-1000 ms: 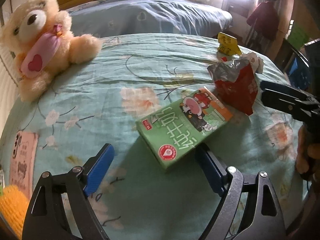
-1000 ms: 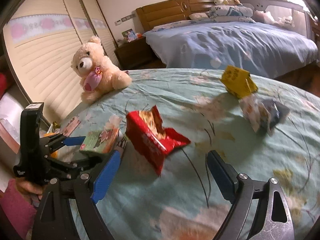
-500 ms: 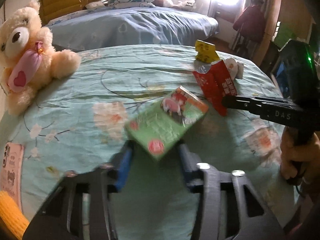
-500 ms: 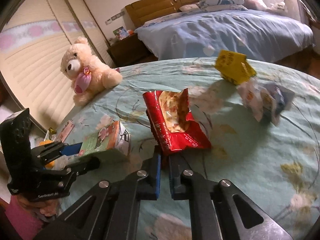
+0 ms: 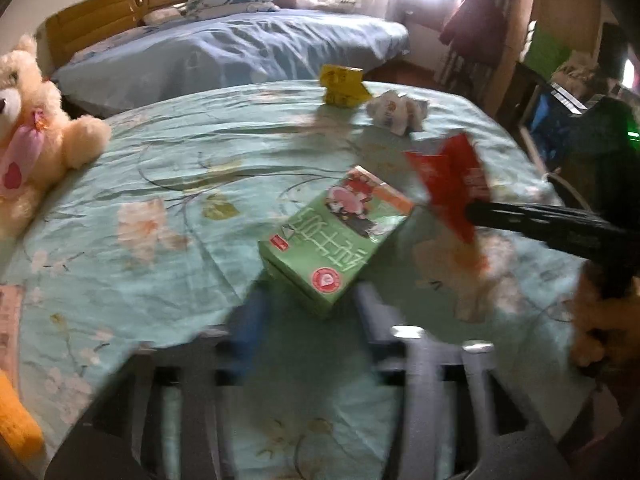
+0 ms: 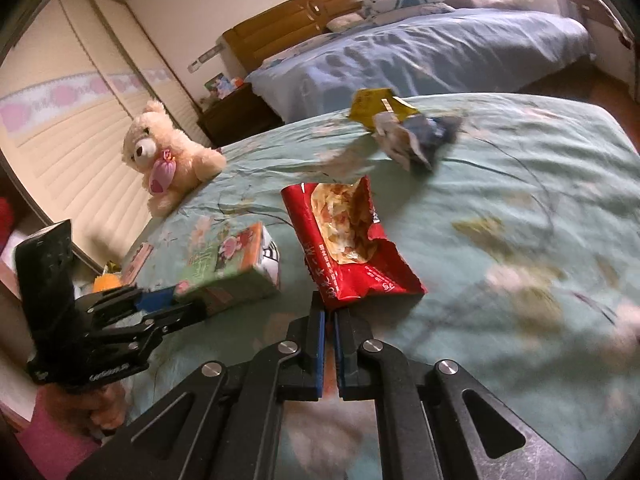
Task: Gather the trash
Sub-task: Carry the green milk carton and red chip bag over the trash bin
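Observation:
My left gripper is shut on a green carton and holds it above the teal bedspread; the carton and that gripper also show in the right wrist view. My right gripper is shut on the lower edge of an open red snack bag, lifted off the cloth; the bag shows at the right of the left wrist view. A yellow wrapper and a crumpled white wrapper lie at the far edge of the cloth.
A cream teddy bear sits at the left edge of the teal cloth. A pink card and an orange item lie near the left edge. A blue bed stands behind.
Both grippers closed from open, the left on the carton, the right on the red bag. Both items have since been lifted off the cloth and moved.

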Demonstrator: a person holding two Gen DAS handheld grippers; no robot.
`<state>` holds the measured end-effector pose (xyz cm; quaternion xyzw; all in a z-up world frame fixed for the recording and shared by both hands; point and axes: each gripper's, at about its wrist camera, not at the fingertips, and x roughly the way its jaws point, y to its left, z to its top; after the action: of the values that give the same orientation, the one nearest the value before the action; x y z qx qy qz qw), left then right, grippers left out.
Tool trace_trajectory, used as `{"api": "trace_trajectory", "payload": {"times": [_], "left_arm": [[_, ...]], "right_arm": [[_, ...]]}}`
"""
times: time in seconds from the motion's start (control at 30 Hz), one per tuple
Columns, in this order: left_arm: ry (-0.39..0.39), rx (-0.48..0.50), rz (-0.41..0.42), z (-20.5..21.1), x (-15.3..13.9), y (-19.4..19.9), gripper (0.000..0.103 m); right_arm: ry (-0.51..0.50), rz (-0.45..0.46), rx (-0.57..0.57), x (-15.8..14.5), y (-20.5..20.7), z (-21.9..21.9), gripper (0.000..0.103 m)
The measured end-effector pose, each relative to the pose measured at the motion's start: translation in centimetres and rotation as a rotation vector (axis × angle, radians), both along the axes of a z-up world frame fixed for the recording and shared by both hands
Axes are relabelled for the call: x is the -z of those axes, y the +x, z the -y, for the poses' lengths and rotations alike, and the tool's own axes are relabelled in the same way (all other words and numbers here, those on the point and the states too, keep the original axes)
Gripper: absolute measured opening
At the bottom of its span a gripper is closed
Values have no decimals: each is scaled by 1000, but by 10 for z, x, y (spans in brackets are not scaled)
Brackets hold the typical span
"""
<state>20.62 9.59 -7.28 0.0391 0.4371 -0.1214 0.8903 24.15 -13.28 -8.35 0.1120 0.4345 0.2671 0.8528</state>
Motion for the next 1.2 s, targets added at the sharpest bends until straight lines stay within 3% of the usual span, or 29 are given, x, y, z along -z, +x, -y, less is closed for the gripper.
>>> {"api": "trace_trajectory", "payload": {"times": [0.07, 0.27, 0.33, 0.37, 0.8, 1.2], "left_arm": [[45, -29, 19, 0, 0, 4, 84], [46, 11, 9, 5, 7, 22, 84], [33, 37, 10, 10, 8, 23, 72], [22, 52, 8, 14, 9, 23, 60], [-64, -9, 31, 61, 1, -12, 58], [-93, 86, 38, 162, -12, -36, 58]], "right_arm": [[9, -1, 15, -2, -6, 9, 3], [23, 4, 56, -7, -20, 29, 3], [26, 7, 70, -9, -24, 35, 3], [23, 10, 77, -10, -26, 38, 3], [19, 11, 202, -10, -58, 98, 3], [34, 10, 307, -13, -90, 156, 3]]}}
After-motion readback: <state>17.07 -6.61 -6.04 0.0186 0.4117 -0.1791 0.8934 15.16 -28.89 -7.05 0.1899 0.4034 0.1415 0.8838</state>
